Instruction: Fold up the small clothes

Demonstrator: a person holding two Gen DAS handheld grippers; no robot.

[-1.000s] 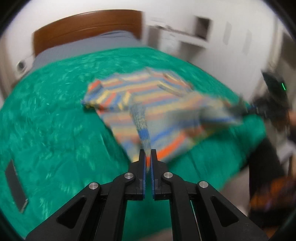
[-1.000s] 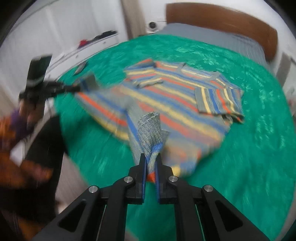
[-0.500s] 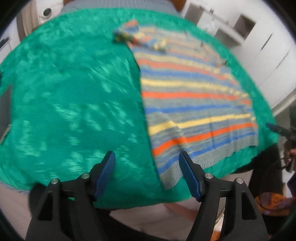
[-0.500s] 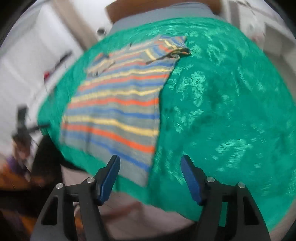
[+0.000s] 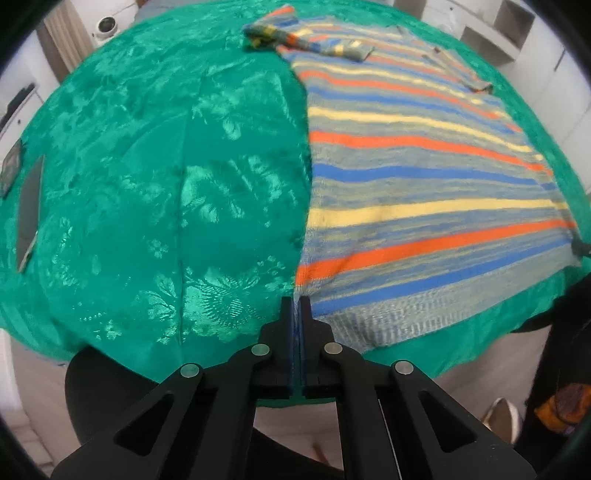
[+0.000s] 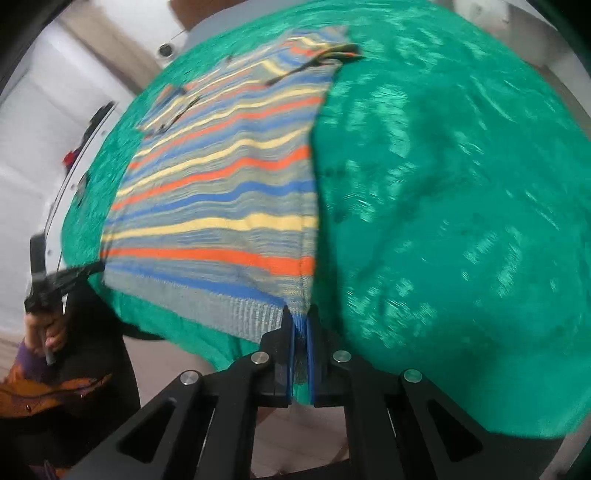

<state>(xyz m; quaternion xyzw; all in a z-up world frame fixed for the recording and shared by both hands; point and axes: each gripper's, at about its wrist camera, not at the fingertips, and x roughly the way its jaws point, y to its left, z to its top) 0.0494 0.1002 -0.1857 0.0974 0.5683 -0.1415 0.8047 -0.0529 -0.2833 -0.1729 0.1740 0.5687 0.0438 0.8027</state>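
Note:
A striped knit sweater (image 5: 413,177) in grey, blue, orange and yellow lies spread flat on the green bedspread (image 5: 184,177), sleeves folded in at the far end. My left gripper (image 5: 296,301) is shut on its near hem corner. In the right wrist view the sweater (image 6: 221,206) lies left of centre, and my right gripper (image 6: 301,314) is shut on the other hem corner at the bed's near edge. The left gripper also shows there at the far left (image 6: 62,277).
A dark flat phone-like object (image 5: 27,214) lies on the bedspread at the left. White cupboards (image 5: 517,26) stand behind the bed. The bed's near edge drops to the floor (image 5: 461,373) just under both grippers.
Both grippers were open above the spread sweater half a second ago. Now both have dropped to the near hem and shut on its corners.

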